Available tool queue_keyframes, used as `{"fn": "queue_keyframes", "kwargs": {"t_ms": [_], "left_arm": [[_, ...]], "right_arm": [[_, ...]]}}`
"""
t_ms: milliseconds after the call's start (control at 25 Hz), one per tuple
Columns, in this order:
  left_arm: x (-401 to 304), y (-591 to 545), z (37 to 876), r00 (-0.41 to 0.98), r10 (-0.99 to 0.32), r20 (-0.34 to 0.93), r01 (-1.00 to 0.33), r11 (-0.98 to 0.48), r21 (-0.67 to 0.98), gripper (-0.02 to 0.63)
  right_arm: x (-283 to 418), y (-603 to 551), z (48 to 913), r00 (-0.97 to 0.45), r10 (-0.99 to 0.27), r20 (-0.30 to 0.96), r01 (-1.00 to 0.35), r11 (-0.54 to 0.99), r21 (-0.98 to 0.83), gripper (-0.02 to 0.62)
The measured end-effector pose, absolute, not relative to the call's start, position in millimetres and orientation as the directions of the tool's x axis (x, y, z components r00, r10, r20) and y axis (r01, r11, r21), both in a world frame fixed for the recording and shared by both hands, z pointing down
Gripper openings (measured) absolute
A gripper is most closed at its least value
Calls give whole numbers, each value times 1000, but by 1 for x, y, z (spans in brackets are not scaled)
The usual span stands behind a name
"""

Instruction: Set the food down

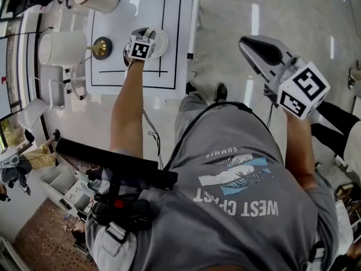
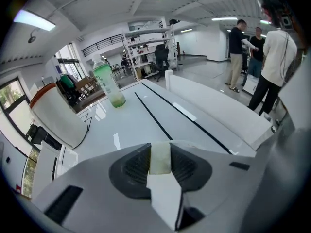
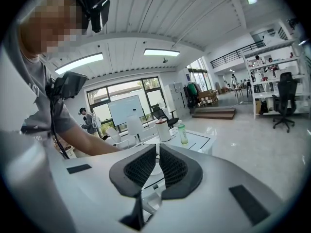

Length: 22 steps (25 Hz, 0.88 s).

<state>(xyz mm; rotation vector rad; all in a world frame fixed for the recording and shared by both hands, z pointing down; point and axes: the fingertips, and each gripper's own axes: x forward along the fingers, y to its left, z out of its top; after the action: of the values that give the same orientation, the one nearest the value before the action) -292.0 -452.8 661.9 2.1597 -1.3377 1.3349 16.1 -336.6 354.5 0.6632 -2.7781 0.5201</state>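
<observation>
My left gripper (image 1: 144,38) reaches out over the white table (image 1: 172,16), which is marked with black lines. In the left gripper view its jaws (image 2: 160,155) are shut on a pale, greenish-white block of food (image 2: 160,160), held a little above the tabletop (image 2: 146,123). A white plate (image 1: 162,40) shows partly under that gripper in the head view. My right gripper (image 1: 251,45) is raised over the floor to the right of the table. Its jaws (image 3: 158,163) are shut, with only a thin slit between the pads and nothing in them.
A green bottle (image 2: 109,85) and a white orange-rimmed canister (image 2: 54,114) stand at the far left of the table. A white pitcher (image 1: 61,48) and a brass-coloured knob (image 1: 102,47) lie left of the gripper. Several people (image 2: 252,42) stand at the far right.
</observation>
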Motion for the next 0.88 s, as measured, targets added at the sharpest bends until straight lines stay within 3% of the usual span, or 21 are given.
{"fn": "queue_keyframes", "kwargs": {"t_ms": [880], "left_arm": [[-288,-442,687,-12,-541,841,-525,-712,-466,104]], "right_arm": [[14,-343,362,-870,-375,321,-468,834,-293,8]]}}
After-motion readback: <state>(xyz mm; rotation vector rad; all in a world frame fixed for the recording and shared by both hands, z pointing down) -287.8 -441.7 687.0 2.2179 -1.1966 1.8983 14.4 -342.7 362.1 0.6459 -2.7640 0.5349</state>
